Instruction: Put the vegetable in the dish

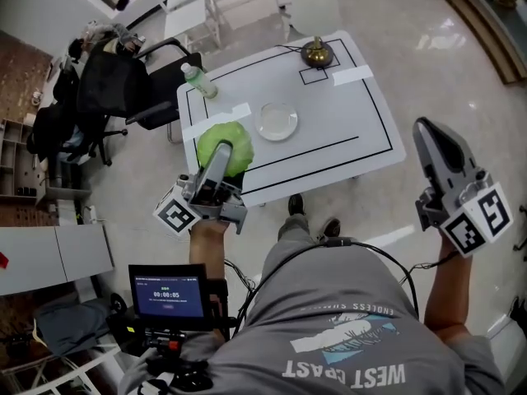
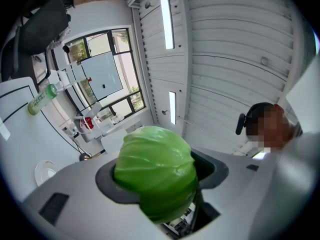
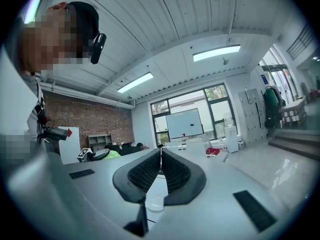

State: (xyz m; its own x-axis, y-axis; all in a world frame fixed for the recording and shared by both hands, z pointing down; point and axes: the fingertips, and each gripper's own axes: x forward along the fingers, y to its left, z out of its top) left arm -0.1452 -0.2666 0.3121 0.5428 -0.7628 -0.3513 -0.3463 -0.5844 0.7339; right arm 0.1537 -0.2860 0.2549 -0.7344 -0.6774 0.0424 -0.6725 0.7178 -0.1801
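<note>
Cabbage (image 2: 155, 169) is pinched between the left gripper's (image 1: 221, 155) fingers, spread wide around it, right over the near edge of the table (image 1: 354, 138). Right gripper (image 3: 160, 160) is well off to the side, fingers pressed together on nothing. Glass dish (image 1: 277, 121) sits just beyond the left fingertips, empty.

Head view: steeply down over table (image 1: 346, 113). Gripper views: along own jaws; left shares table edge.
</note>
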